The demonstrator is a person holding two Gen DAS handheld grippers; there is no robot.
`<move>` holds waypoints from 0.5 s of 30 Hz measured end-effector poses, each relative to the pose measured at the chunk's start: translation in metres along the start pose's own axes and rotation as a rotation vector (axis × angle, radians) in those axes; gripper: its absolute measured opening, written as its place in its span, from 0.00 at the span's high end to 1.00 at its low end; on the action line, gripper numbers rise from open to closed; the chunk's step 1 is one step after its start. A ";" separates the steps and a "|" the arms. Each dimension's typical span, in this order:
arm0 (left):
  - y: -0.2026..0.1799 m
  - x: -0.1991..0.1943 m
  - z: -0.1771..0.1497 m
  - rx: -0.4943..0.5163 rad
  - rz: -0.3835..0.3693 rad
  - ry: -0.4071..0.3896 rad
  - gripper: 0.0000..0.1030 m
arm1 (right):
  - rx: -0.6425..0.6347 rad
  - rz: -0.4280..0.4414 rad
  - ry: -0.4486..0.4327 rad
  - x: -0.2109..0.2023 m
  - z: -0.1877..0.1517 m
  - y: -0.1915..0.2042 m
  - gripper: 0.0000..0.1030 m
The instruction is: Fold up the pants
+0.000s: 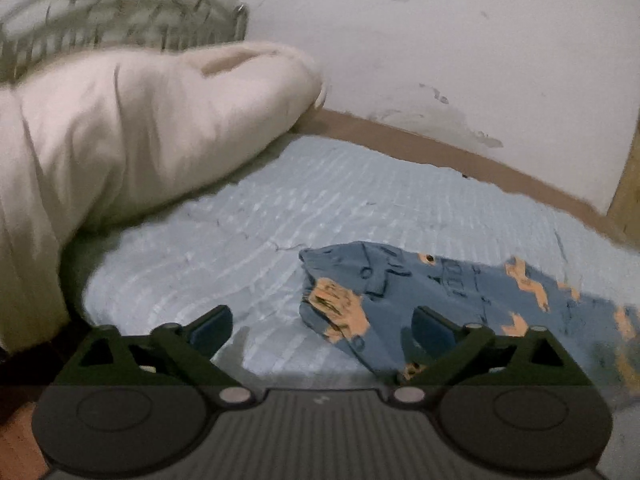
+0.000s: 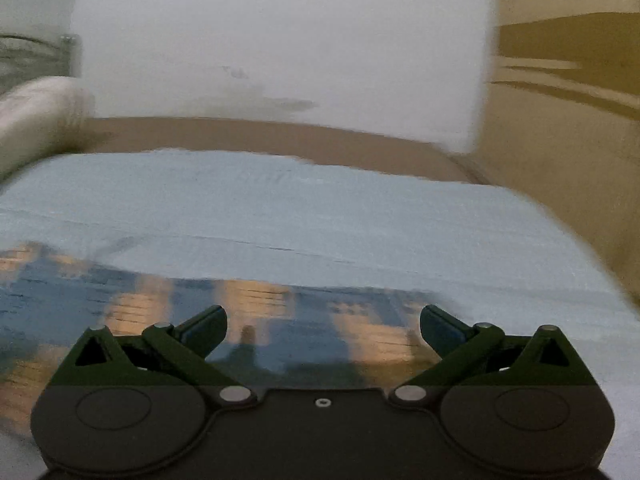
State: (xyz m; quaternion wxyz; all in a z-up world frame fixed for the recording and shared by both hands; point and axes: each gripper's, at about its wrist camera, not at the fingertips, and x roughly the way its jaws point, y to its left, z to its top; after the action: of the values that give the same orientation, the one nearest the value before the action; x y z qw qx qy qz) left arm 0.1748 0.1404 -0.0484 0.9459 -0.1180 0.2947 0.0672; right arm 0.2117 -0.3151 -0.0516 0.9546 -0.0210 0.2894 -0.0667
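The left gripper (image 1: pixel 322 326) has its two fingers spread wide apart, and it holds nothing. Its right finger (image 1: pixel 434 330) is in front of the pants, but the cloth is not pinched. Its left finger (image 1: pixel 212 330) is over bare sheet. The right gripper (image 2: pixel 324 326) is spread just as wide and holds nothing too. The pants lie under it, showing in the gap between its fingers.

The biggest thing is the wall (image 1: pixel 440 40). It is white with some dark, scuffed marks low down. Next comes the bed. It has a light blue sheet (image 1: pixel 280 208) with bumpy stripes. A brown edge (image 1: pixel 440 148) runs along the far side of the bed, by the wall.

A big cream blanket (image 1: pixel 140 128) is rolled up on the left side of the bed. Behind it is a metal bed end (image 1: pixel 120 12) with curved bars. A tan wooden thing (image 2: pixel 560 100) stands on the right, but it is too blurry to say what it is.

The pants (image 1: pixel 440 292) lie flat on the sheet, near the front edge of the bed. They are blue with orange patches and small dark drawings. In the left view they stretch off to the right, with one end bunched up a bit near the middle. In the right view the pants (image 2: pixel 248 312) are very blurry and run across the bottom, from the left side to a bit past the middle.
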 end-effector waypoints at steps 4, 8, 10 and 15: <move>0.018 0.020 0.007 -0.116 -0.059 0.036 0.21 | -0.050 0.262 0.019 0.022 0.018 0.073 0.01; 0.027 0.039 0.009 -0.190 -0.098 0.103 0.49 | -0.158 0.419 0.028 0.042 0.037 0.143 0.01; 0.028 0.048 0.007 -0.218 -0.113 0.145 0.68 | -0.216 0.454 0.030 0.051 0.045 0.172 0.01; 0.020 0.039 0.007 -0.203 -0.087 0.085 0.86 | -0.303 0.457 0.066 0.081 0.051 0.223 0.01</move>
State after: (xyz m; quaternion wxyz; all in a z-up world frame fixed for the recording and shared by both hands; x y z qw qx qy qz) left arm 0.2063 0.1643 -0.0684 0.9178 -0.2285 0.3207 0.0508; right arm 0.3324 -0.1050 -0.0708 0.9210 -0.0953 0.3242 0.1938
